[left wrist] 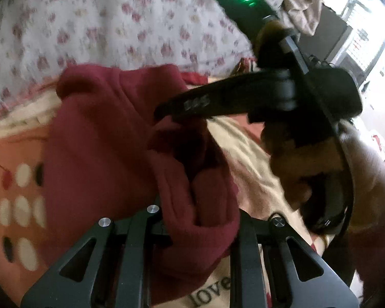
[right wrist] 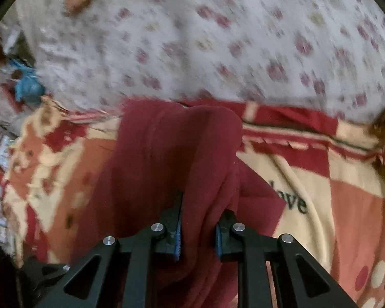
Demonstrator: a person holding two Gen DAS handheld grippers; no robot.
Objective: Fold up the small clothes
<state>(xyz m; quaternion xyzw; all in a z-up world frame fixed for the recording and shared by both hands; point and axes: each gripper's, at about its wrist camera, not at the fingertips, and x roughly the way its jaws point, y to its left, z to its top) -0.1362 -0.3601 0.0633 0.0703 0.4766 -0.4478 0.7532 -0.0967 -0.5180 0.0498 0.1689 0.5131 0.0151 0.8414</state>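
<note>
**Carrying the maroon garment by two pinched edges**

Holding the maroon garment (right wrist: 172,159) clear of the patchwork bedspread (right wrist: 346,205), I keep one pinch in each hand so the cloth hangs in a line I can fold along. My right hand-held gripper (right wrist: 197,231) is clamped on a thick fold, cloth bulging between its blue pads (right wrist: 177,238). My left hand-held gripper (left wrist: 200,220) bites a bunched hem, its fingertips buried in fabric. From the left wrist, the right tool crosses at two o'clock. A floral sheet (left wrist: 102,25) lies toward twelve, beyond where I judge the garment should land.
</note>
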